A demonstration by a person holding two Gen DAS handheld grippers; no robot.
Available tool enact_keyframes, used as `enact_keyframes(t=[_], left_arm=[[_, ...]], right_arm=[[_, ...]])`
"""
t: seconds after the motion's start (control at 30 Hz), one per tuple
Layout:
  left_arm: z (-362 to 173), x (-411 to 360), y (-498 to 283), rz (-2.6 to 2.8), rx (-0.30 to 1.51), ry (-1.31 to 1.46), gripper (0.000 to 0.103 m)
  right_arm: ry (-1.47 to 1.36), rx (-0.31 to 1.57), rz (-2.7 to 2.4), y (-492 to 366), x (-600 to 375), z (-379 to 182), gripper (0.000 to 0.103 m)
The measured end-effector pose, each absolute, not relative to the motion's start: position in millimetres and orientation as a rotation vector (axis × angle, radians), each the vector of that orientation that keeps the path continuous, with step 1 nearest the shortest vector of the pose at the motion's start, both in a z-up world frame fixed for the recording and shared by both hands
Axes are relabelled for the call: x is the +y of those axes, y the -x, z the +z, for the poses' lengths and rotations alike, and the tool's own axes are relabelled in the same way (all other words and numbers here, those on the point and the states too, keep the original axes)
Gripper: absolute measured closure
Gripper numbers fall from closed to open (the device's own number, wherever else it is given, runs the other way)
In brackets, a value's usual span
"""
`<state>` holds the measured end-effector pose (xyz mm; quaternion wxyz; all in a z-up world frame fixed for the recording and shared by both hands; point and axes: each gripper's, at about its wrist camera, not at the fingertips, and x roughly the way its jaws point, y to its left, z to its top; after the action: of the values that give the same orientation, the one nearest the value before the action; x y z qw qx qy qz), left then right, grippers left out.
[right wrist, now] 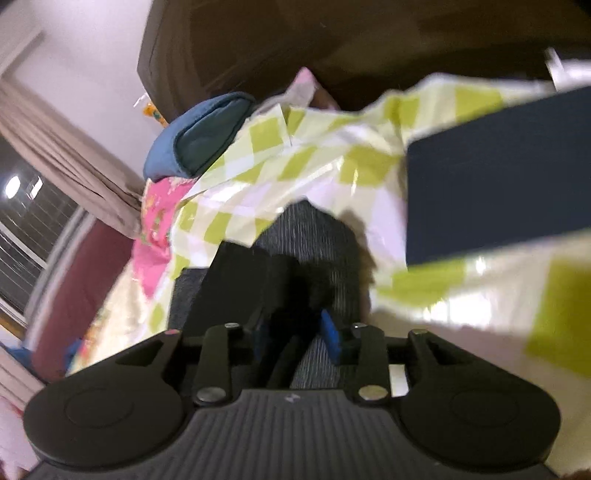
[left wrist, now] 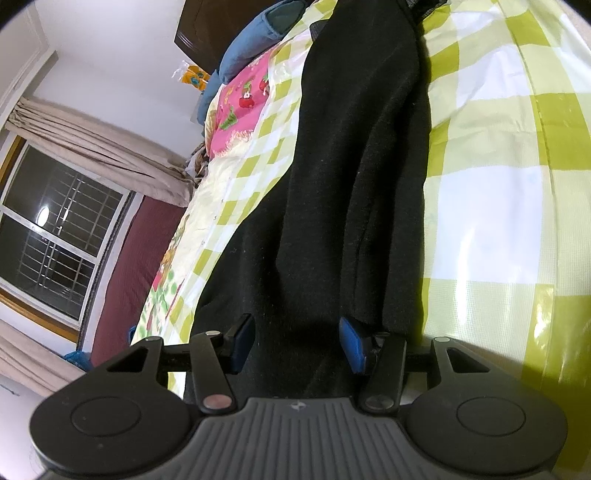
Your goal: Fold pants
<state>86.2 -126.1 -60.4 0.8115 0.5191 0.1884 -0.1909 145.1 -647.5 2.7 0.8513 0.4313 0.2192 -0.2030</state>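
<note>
1. The pants (left wrist: 351, 177) are black and kind of felty, a soft matte knit with little lint specks on it. They're laid out flat as one long strip on the bed's checked cover (left wrist: 498, 166), which is glossy like plastic, in lime green and white squares.
2. The long axis runs straight away from my left gripper (left wrist: 295, 345) toward the dark wooden headboard (left wrist: 207, 26). A lengthwise crease runs down the middle where the two legs are stacked.
3. My left gripper is parked at the near end of the pants with its blue pads (left wrist: 352, 345) spread apart. The cloth lies between them, but the pads aren't pinching it.
4. The right wrist view is blurry. My right gripper (right wrist: 295, 334) sits over the grey ribbed waistband (right wrist: 314, 236) at the headboard end. Its jaws are parted, and I can't see the pads pressing anything.
5. Other stuff: a blue pillow (right wrist: 199, 136) at the head corner, a pink printed cloth (left wrist: 243, 99) along the window-side edge, and a dark navy flat thing (right wrist: 498, 173) lying on the cover.
</note>
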Motion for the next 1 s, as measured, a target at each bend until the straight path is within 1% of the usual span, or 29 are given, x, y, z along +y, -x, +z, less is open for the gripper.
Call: enact_keyframes(t=[0.13,0.2,0.23,0.27,0.4,0.5,0.53,0.57,0.67,0.77,0.87,1.0], left_arm=[[-61,-128,-85,-0.404,0.400,-1.126,0.039],[-61,-129,-84,-0.402,0.401,-1.133,0.039],[-62,-129,-84,-0.401,0.400,-1.135,0.039],[-62,-130,-84,-0.400,0.400,-1.137,0.039],[-62,-129,-85,-0.402,0.399,-1.135,0.039],[-62,-128,-85,-0.404,0.396,-1.134,0.039],[-62,-128,-85,-0.402,0.396,-1.133,0.039],[-62,-128,-85,-0.400,0.398,-1.132,0.039],[-63,-128,-85,-0.395,0.399,-1.127,0.039],[-63,-128,-85,-0.400,0.394,-1.131,0.039],[-63,-128,-85,-0.398,0.398,-1.125,0.039],[-64,-127,-85,-0.397,0.394,-1.119,0.039]], right_arm=[[-0.965,0.468,-0.379,-141,-641,-8,0.065],[-0.968,0.472,-0.358,-148,-635,-12,0.062],[-0.954,0.478,-0.360,-153,-632,-13,0.059],[-0.941,0.481,-0.364,-156,-630,-13,0.059],[-0.849,0.438,-0.373,-154,-612,-2,0.059],[-0.744,0.470,-0.375,-161,-601,-3,0.059],[-0.768,0.488,-0.392,-165,-604,-8,0.059],[-0.817,0.481,-0.401,-165,-608,-13,0.061],[-0.936,0.428,-0.397,-156,-617,-22,0.061],[-0.898,0.432,-0.395,-155,-615,-20,0.061],[-0.964,0.389,-0.409,-147,-622,-21,0.061],[-0.982,0.407,-0.380,-146,-627,-25,0.061]])
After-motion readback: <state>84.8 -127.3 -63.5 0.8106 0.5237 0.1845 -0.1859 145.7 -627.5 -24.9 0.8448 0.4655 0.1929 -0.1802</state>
